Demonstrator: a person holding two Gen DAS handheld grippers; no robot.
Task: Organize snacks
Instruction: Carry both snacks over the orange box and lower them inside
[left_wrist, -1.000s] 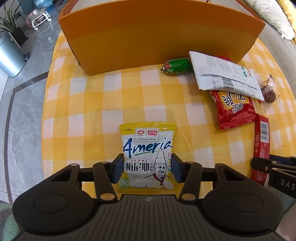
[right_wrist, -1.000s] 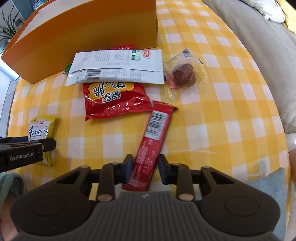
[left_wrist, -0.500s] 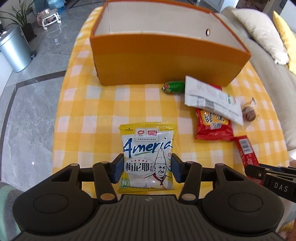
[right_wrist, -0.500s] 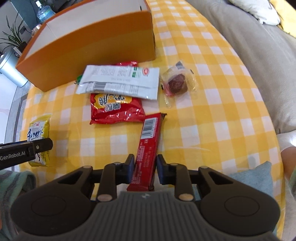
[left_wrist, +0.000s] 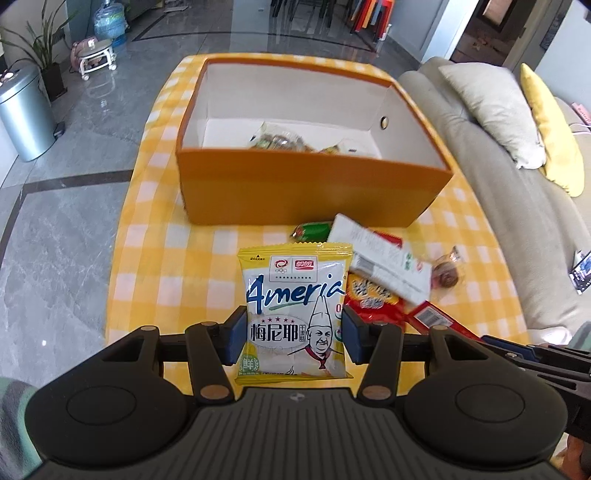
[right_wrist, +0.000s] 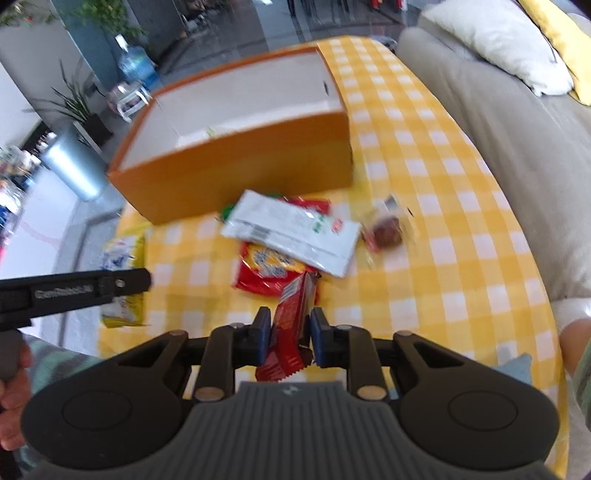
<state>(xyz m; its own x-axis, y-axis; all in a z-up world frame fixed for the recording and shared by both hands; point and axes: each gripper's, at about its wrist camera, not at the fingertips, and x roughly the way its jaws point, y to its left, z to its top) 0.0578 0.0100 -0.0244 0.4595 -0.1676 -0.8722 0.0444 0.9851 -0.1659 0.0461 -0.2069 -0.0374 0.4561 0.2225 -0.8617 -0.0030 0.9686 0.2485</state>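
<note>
Between left gripper (left_wrist: 293, 334) pads: yellow-and-white Ameria packet (left_wrist: 293, 314), pinched by both side edges, held above checked cloth (left_wrist: 155, 258). Right gripper (right_wrist: 288, 338): just closing, clamped on red bar (right_wrist: 290, 326). Beyond: orange box (left_wrist: 310, 188), remaining snacks just before it.

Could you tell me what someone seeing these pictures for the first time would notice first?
Probably the yellow Ameria snack packet, clamped upright between the left gripper fingers at the front of the left wrist view. Next, the big orange box open behind it on the yellow checked tablecloth, a few snacks already inside. In the right wrist view, the right gripper pinches a red snack bar.
</note>
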